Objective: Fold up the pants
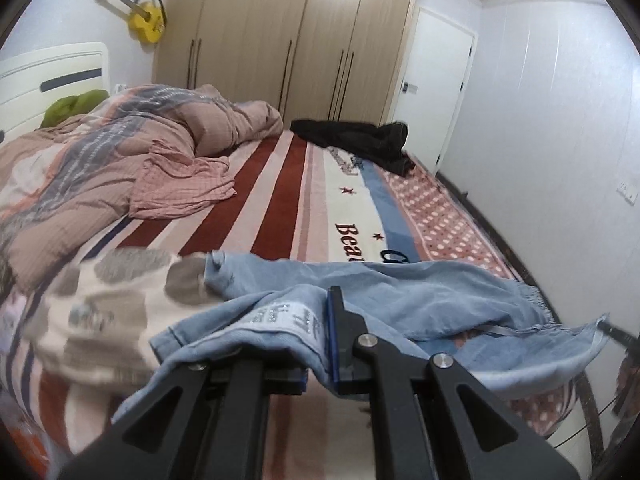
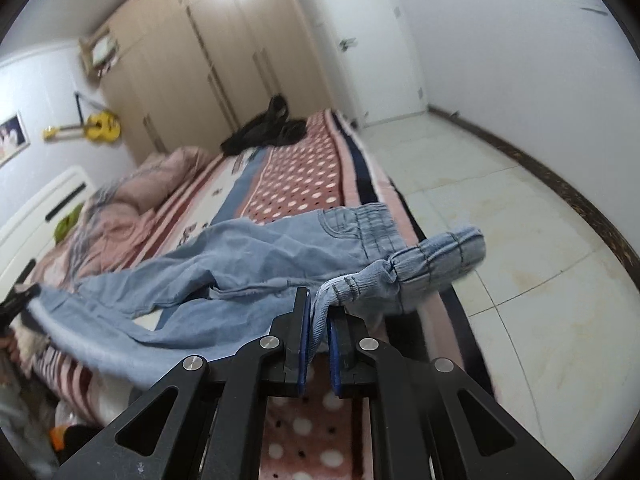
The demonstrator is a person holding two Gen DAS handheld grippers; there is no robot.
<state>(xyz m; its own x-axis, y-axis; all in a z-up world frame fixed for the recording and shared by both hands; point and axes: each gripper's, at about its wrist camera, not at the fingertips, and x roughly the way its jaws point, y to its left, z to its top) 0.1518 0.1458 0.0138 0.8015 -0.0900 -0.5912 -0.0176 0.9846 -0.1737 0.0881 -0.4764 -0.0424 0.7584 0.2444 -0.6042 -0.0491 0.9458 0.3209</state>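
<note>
Light blue denim pants (image 1: 400,300) hang stretched between my two grippers above the bed's near end. My left gripper (image 1: 316,336) is shut on the hem end of a leg, whose cloth drapes over and hides the left finger. In the right wrist view the pants (image 2: 248,256) run from the waistband at the right to the legs at the left. My right gripper (image 2: 319,316) is shut on the bunched waistband (image 2: 400,268) near the bed's floor-side edge. The left gripper shows dimly at the far left edge of the right wrist view.
The bed's striped and dotted blanket (image 1: 280,184) lies below. A pink duvet (image 1: 120,152) is heaped at the headboard side. A dark garment (image 1: 360,136) lies at the far end. A blurred spotted cloth (image 1: 120,308) is at the left. Tiled floor (image 2: 500,220) lies right of the bed.
</note>
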